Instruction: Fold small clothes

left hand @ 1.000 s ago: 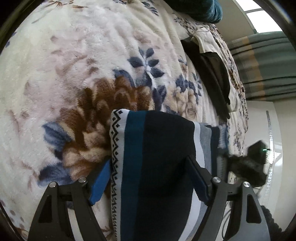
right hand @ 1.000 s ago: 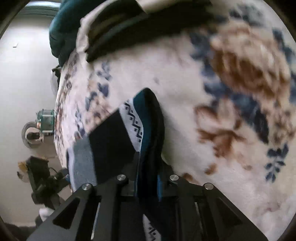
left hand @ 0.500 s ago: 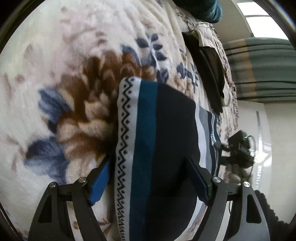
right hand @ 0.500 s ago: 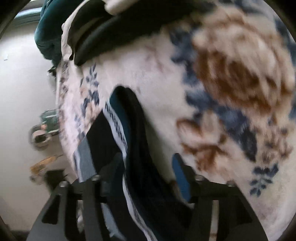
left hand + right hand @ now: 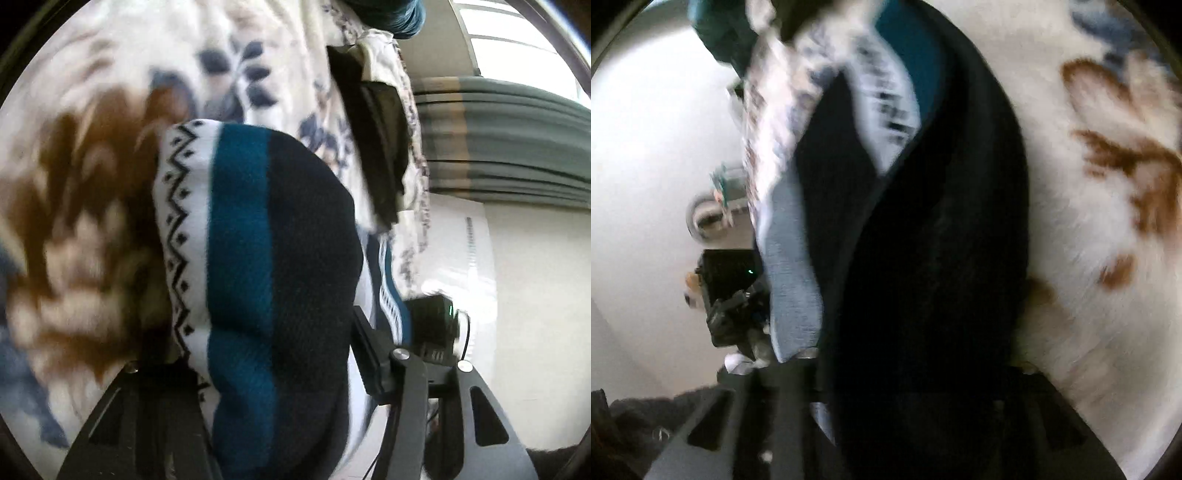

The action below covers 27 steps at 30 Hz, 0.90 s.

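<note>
A folded striped knit garment (image 5: 273,266), with white zigzag, teal and dark navy bands, lies on the floral blanket (image 5: 85,206). My left gripper (image 5: 269,365) is open, its fingers spread either side of the garment; the left finger is mostly hidden under the cloth. In the right wrist view the same garment (image 5: 923,221) fills the middle and covers my right gripper (image 5: 916,373). The right fingers sit wide apart on both sides of the cloth. The frame is blurred.
A pile of dark and cream clothes (image 5: 373,133) lies further along the bed edge. A teal cushion (image 5: 391,14) is at the far end. A black device (image 5: 436,325) with a green light sits beyond the bed edge. Grey-green curtains (image 5: 509,144) hang at right.
My right gripper opened from shut on the garment and pushed forward under it. My left gripper stayed open and moved further in; the garment now looms larger in both views.
</note>
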Available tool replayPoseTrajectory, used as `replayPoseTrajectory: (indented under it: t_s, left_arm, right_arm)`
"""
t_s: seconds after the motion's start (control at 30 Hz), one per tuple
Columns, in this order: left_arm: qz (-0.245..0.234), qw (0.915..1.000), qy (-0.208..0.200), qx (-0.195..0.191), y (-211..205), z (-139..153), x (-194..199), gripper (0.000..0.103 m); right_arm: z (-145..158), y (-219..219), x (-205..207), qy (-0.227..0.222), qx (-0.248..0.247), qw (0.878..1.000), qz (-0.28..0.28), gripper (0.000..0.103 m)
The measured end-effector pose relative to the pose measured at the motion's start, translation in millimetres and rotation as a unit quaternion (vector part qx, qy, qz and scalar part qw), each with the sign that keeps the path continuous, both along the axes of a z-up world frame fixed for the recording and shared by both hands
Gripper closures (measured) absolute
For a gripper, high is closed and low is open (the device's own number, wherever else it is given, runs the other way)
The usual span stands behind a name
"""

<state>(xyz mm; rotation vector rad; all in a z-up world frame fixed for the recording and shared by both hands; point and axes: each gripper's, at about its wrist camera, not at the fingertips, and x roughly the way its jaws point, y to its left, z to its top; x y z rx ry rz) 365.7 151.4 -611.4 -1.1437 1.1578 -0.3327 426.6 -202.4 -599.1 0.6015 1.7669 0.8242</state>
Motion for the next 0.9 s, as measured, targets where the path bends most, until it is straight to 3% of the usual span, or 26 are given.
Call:
replayPoseTrajectory:
  t_s: [0.1, 0.13, 0.23, 0.4, 0.47, 0.5, 0.6, 0.7, 0.8, 0.9]
  left_arm:
    - [-0.044, 0.9986, 0.000, 0.030, 6, 4, 24, 0.050]
    - [-0.062, 0.9973, 0.008, 0.039, 5, 3, 31, 0.041]
    - [-0.088, 0.9929, 0.024, 0.076, 0, 8, 35, 0.030]
    - [-0.091, 0.9871, 0.011, 0.131, -6, 32, 17, 0.026]
    - [-0.083, 0.9849, 0.013, 0.151, -7, 39, 6, 0.026]
    - [-0.078, 0.9849, 0.014, 0.154, -6, 40, 3, 0.026]
    - [-0.060, 0.9865, 0.019, 0.151, 0, 44, -11, 0.026]
    - [-0.053, 0.9882, 0.022, 0.142, 3, 46, -20, 0.026]
    - [-0.054, 0.9886, 0.022, 0.138, 5, 46, -22, 0.026]
    - [-0.060, 0.9880, 0.028, 0.140, 8, 39, -21, 0.026]
  right_arm:
    - [20, -15, -22, 0.001, 0.010, 0.998, -0.063, 0.073]
    - [20, -20, -28, 0.009, -0.004, 0.997, -0.080, 0.065]
    - [23, -44, -42, 0.010, -0.105, 0.988, -0.114, 0.049]
    - [46, -83, -66, -0.008, -0.141, 0.975, -0.174, 0.044]
    - [49, -84, -83, -0.005, -0.159, 0.969, -0.187, 0.053]
    - [53, -80, -88, -0.010, -0.175, 0.966, -0.189, 0.094]
    - [70, -81, -106, -0.017, -0.203, 0.952, -0.227, 0.097]
    - [91, -101, -119, 0.003, -0.199, 0.940, -0.277, 0.097]
    - [102, -104, -122, 0.022, -0.174, 0.936, -0.304, 0.097]
    - [86, -105, -121, 0.048, -0.201, 0.939, -0.274, 0.097]
